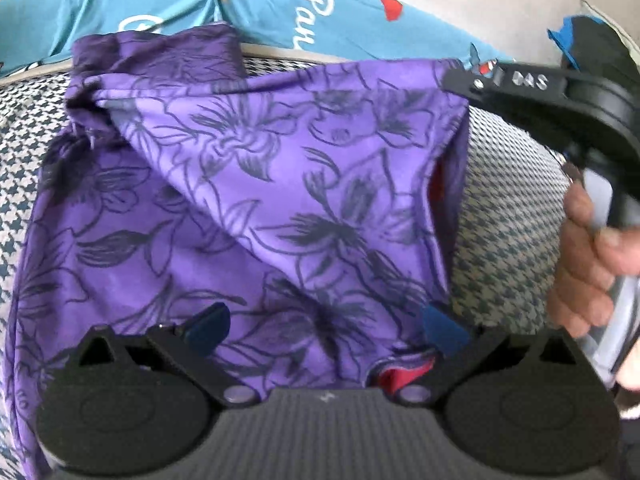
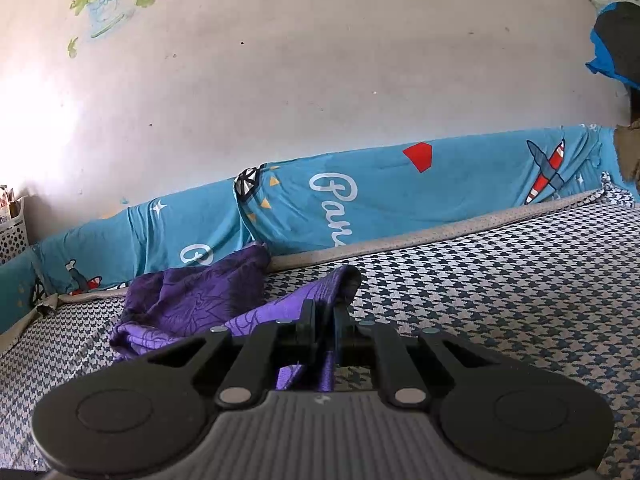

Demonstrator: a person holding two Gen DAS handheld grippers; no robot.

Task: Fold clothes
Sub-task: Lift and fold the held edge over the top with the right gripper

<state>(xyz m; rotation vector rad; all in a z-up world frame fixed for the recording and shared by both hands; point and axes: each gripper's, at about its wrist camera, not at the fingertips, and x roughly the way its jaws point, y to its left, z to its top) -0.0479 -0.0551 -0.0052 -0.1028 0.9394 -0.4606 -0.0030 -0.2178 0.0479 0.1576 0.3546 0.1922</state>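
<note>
While your right gripper [image 2: 322, 320] has its jaws clamped on the far corner of the purple floral garment [image 1: 248, 184], keep that hand planted as the anchor. The corner is pinched tight, with cloth trailing down between the jaws in the right wrist view. The garment lies half-spread on the houndstooth bed cover [image 1: 508, 216], bunched at the far left near the teal printed sheet [image 2: 380, 196] along the wall.

Your left gripper [image 1: 326, 326] is spread wide over the near hem, blue fingertips [image 1: 210, 322] apart and nothing pinched yet. My read: the next job is taking the near edge. Go for the outer purple layer only; a red lining [image 1: 400, 376] shows at the hem and it's easy to grab just one ply. Bite well in from the edge, close fully, then pull taut against your right hand [image 1: 588, 256] before folding. Slack in the middle will likely crease the fold.
</note>
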